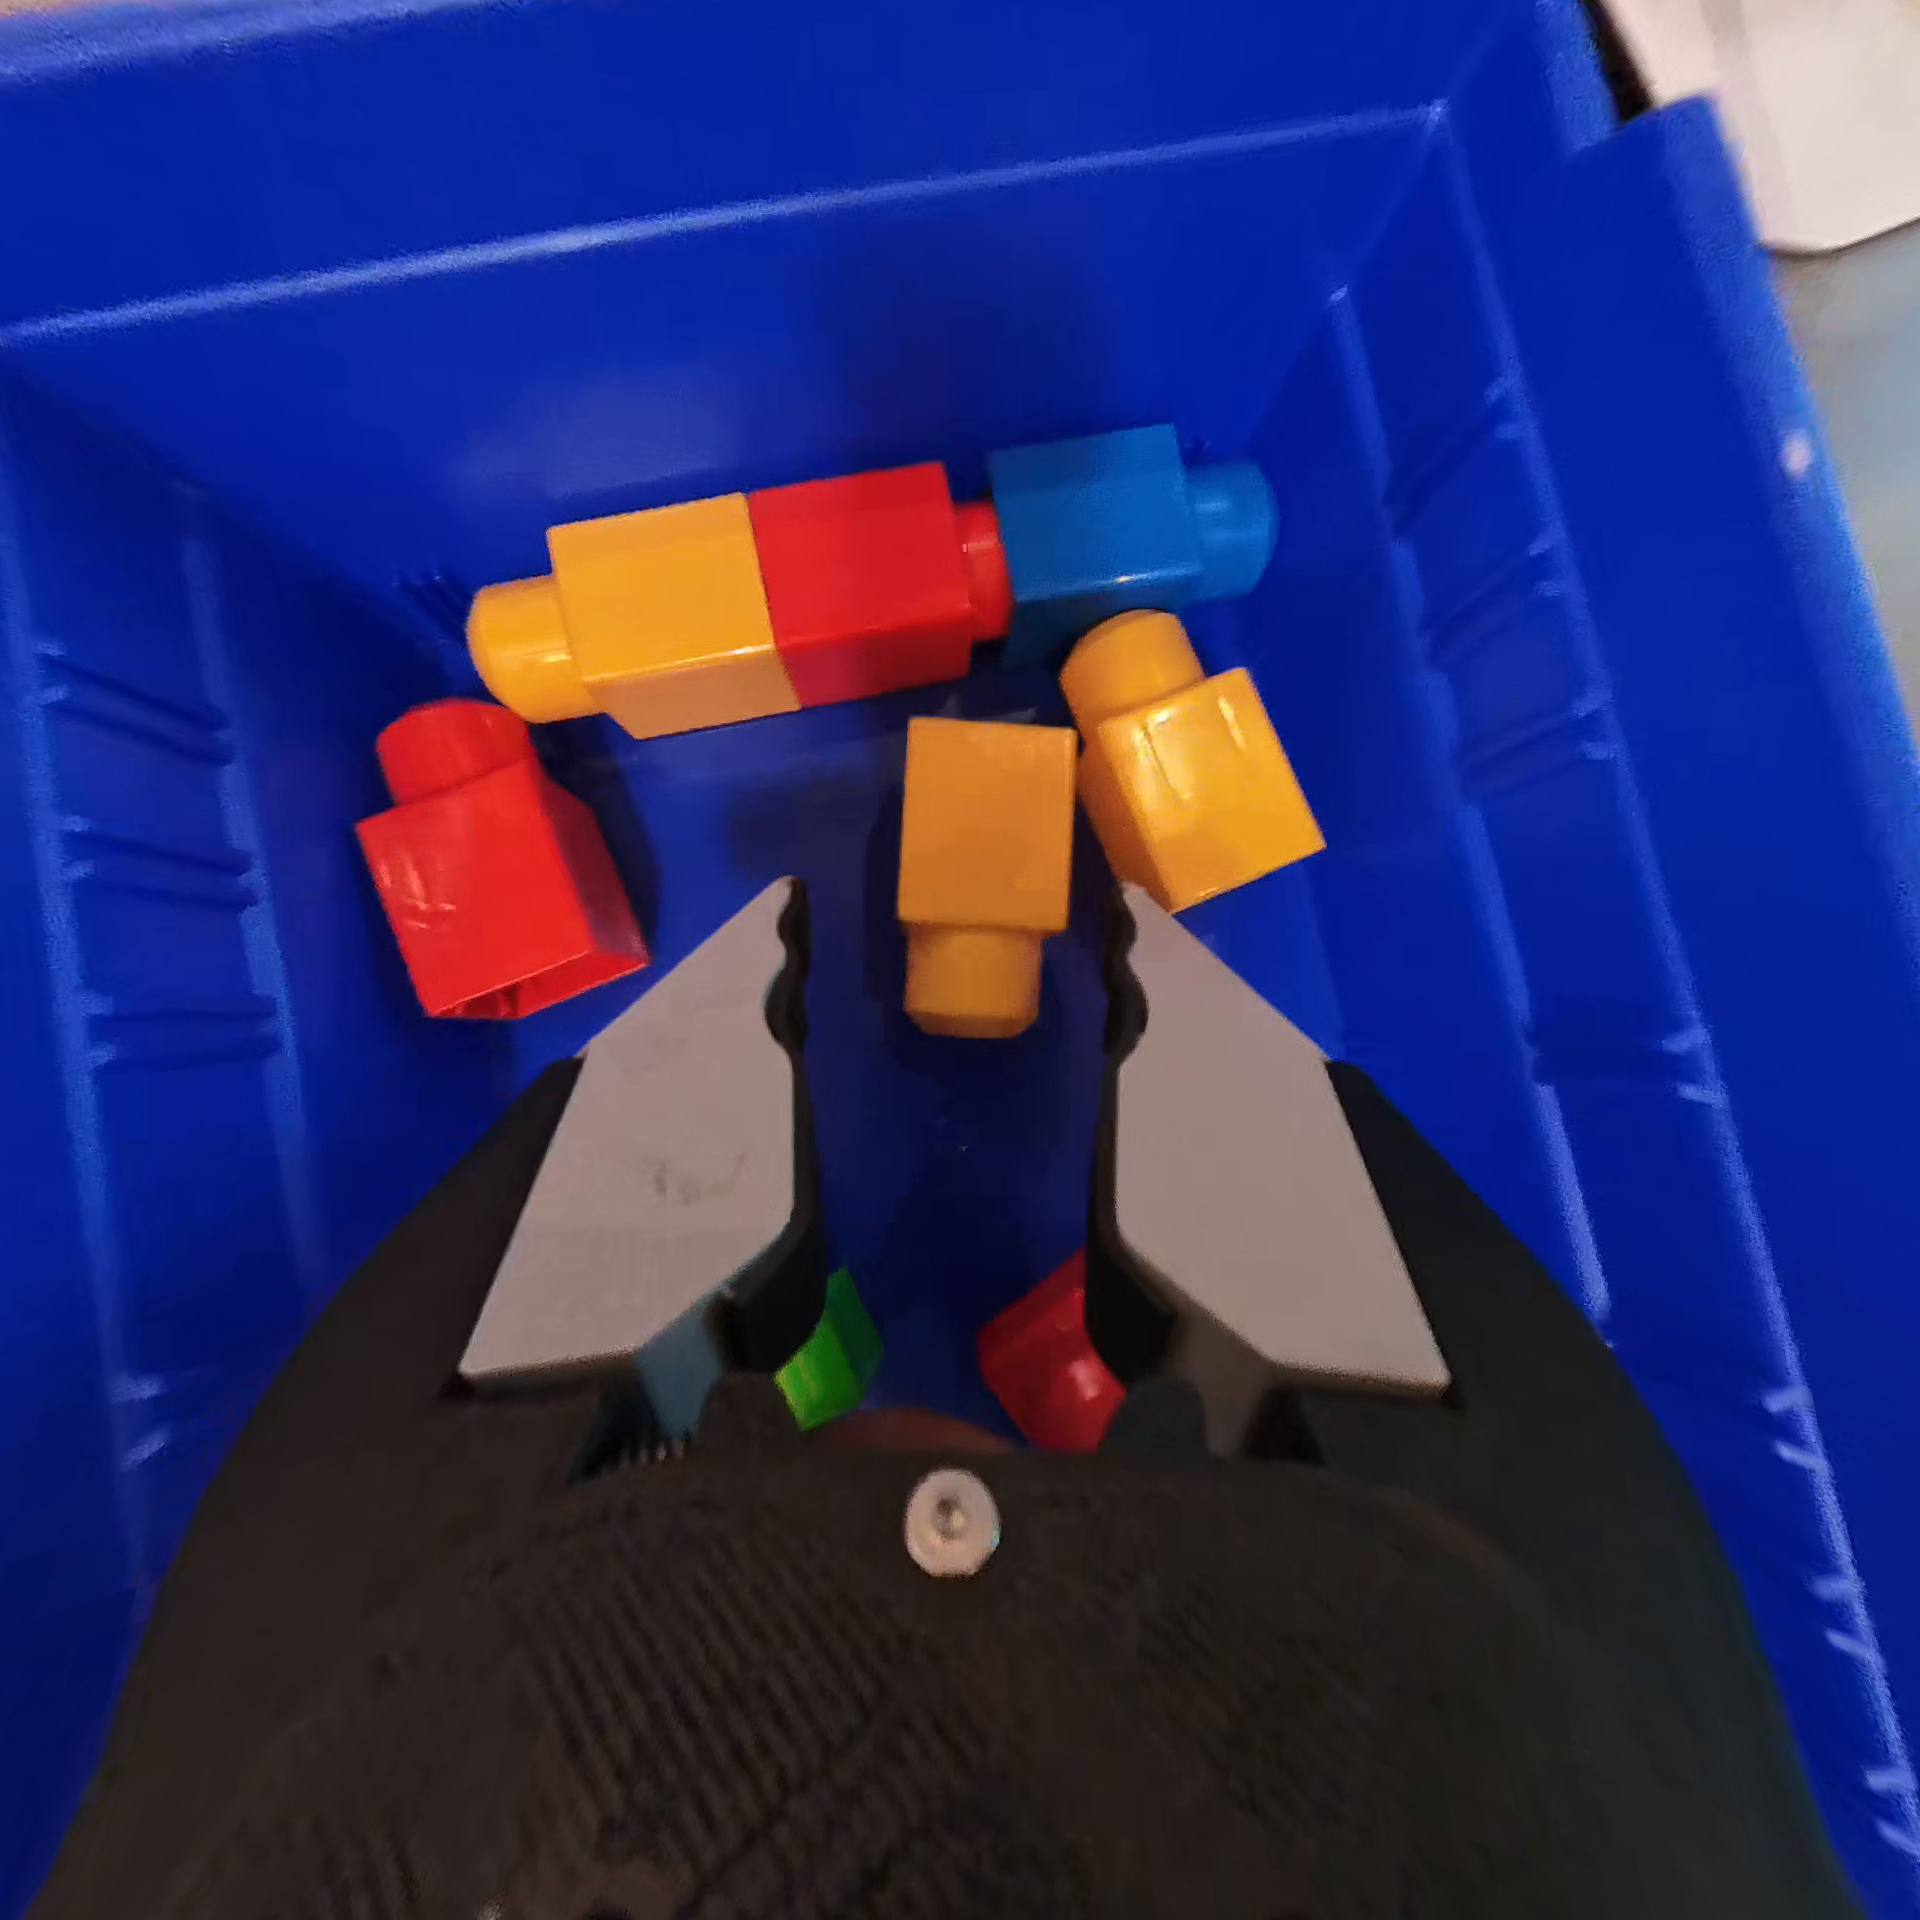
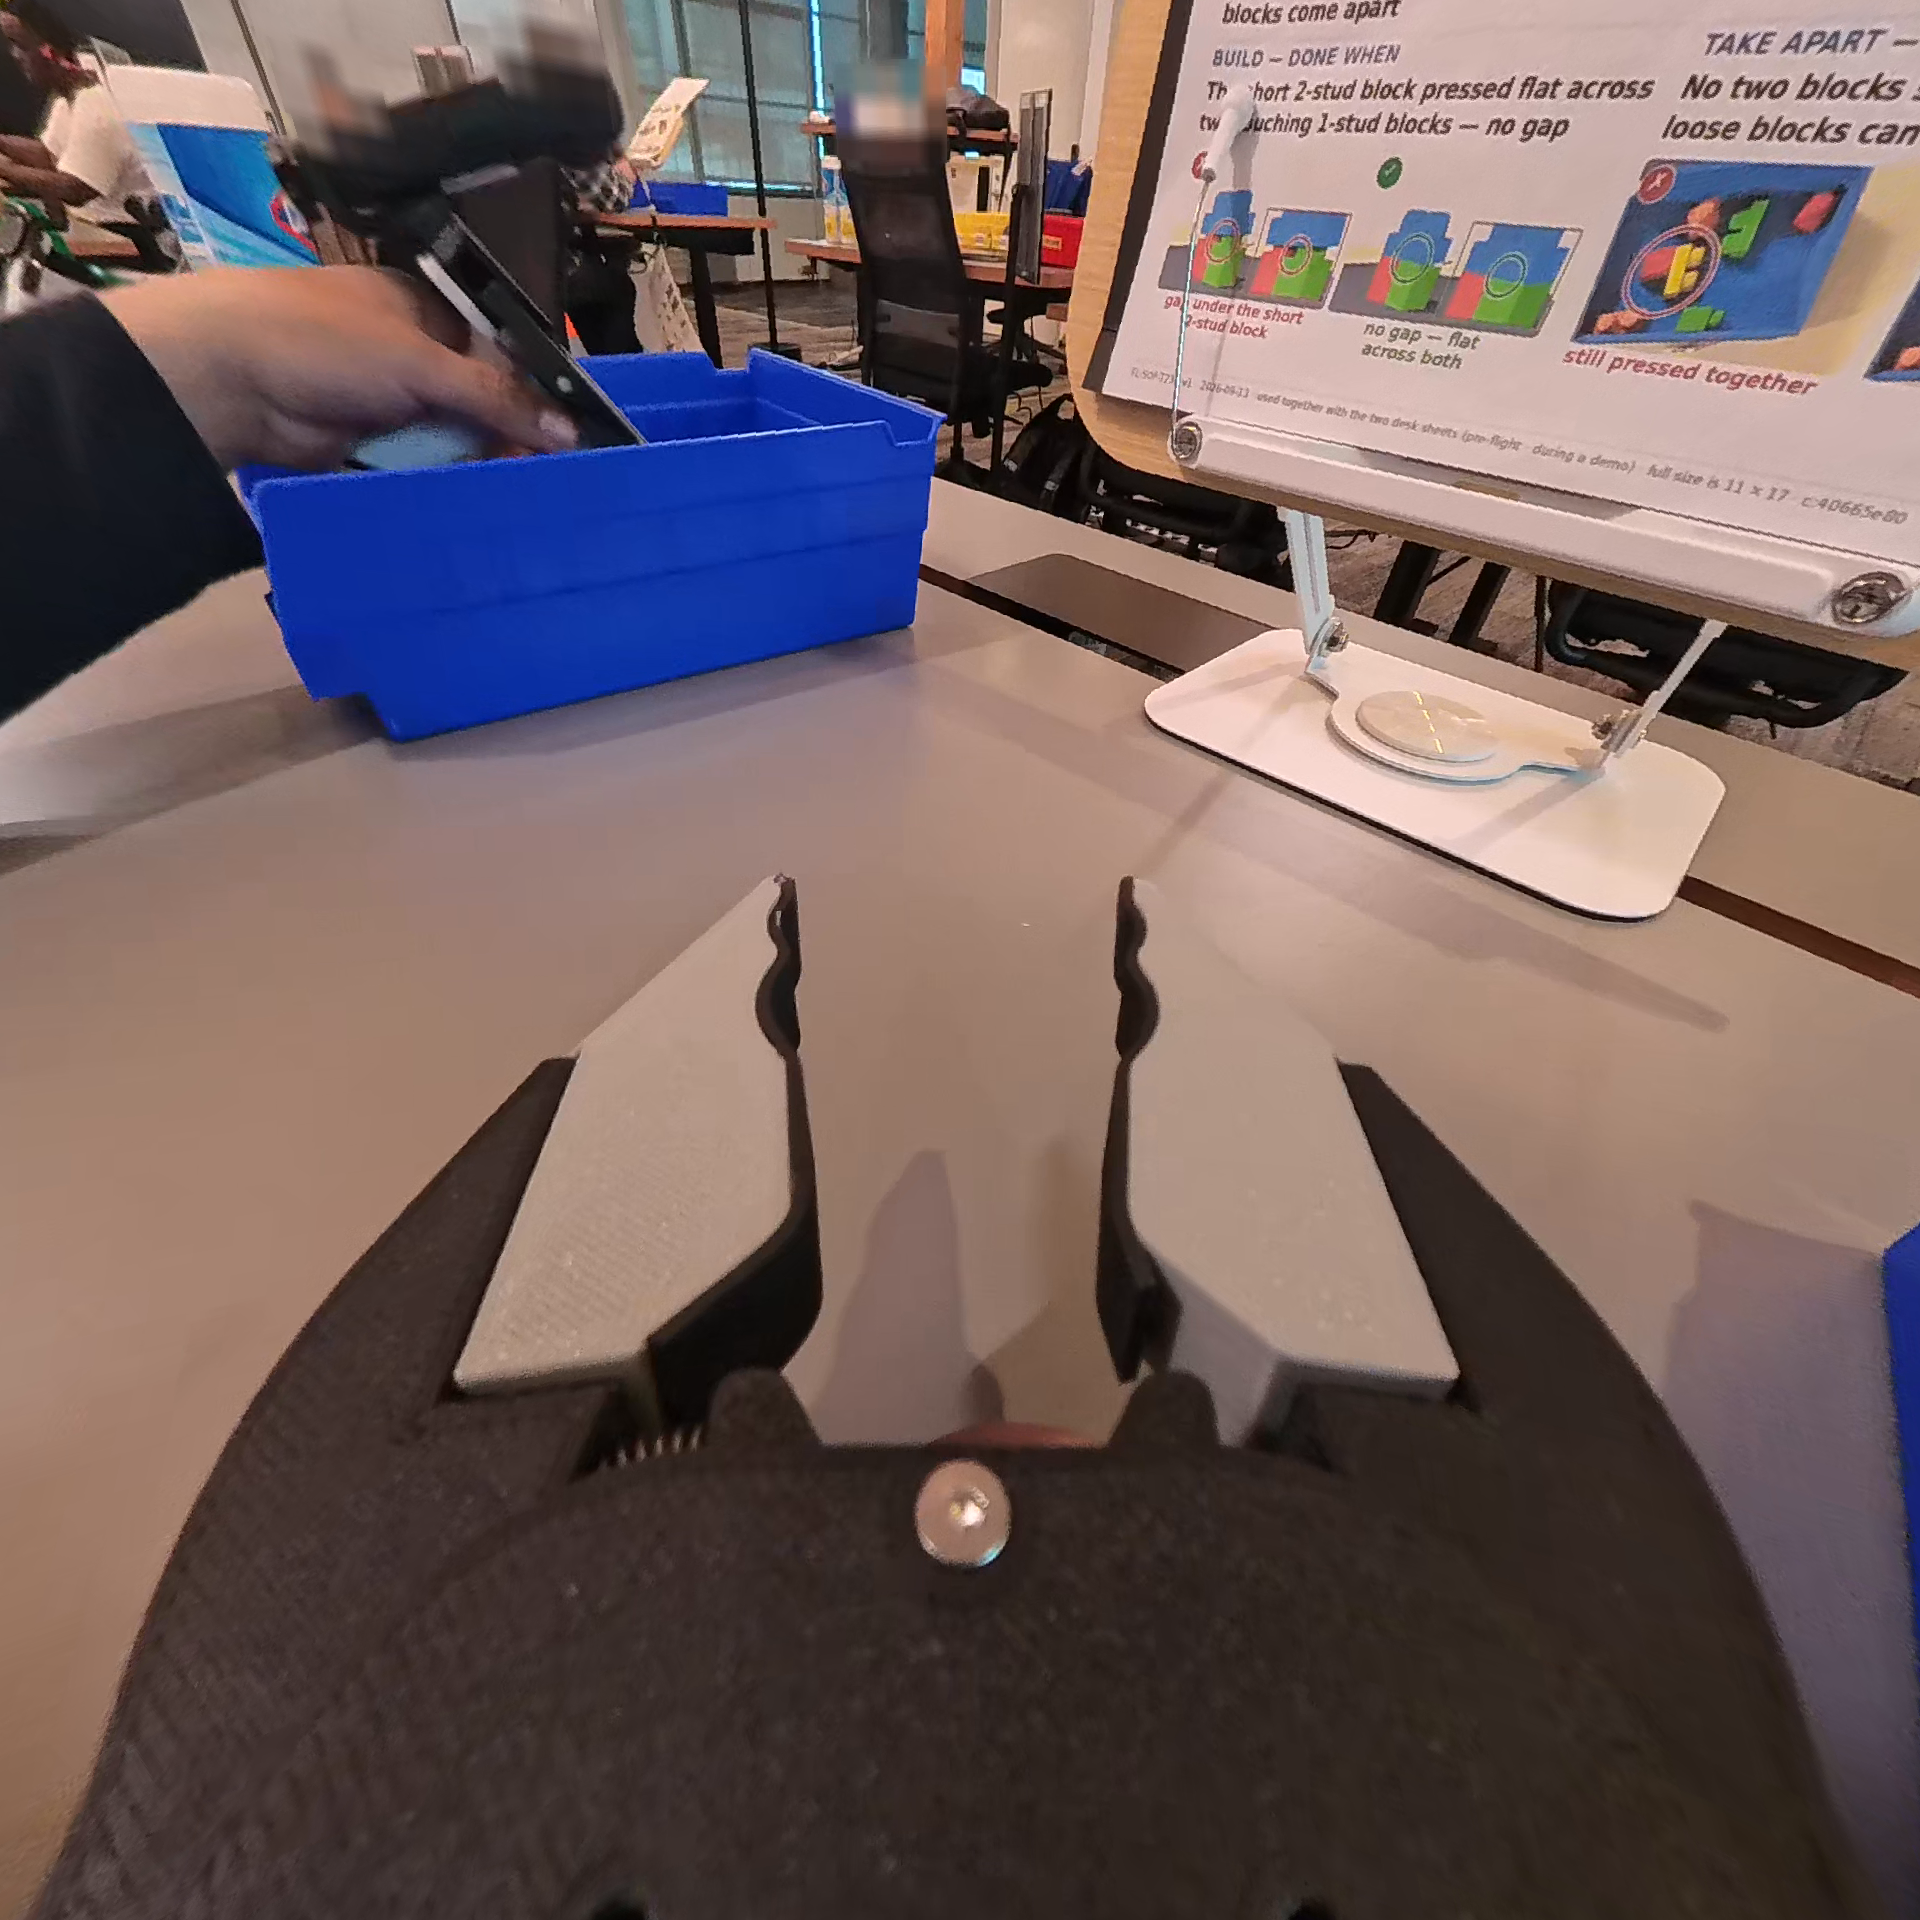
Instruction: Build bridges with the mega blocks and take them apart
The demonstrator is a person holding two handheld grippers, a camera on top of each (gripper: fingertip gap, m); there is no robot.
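My left gripper (image 1: 956, 914) is open and points down into a blue bin (image 1: 312, 1039). A yellow one-stud block (image 1: 982, 831) lies just beyond the fingertips, stud toward me, not held. Around it lie a second yellow block (image 1: 1195, 779), a red block (image 1: 488, 883), a blue block (image 1: 1112, 530), and a yellow block (image 1: 665, 613) joined to a red one (image 1: 862, 582). A green block (image 1: 831, 1351) and a red block (image 1: 1049, 1361) lie near the gripper's base. My right gripper (image 2: 956, 904) is open and empty over the grey table (image 2: 935, 810). The bin also shows in the right wrist view (image 2: 582, 561), with the left gripper (image 2: 520, 322) in a hand.
An instruction sheet on a white stand (image 2: 1444, 769) stands at the right of the table. A blue edge (image 2: 1901, 1403) shows at the far right. A dark strip (image 2: 1091, 603) lies behind the bin. Chairs and tables fill the room behind. One gripper's finger ends stand about 40 centimetres off the other's.
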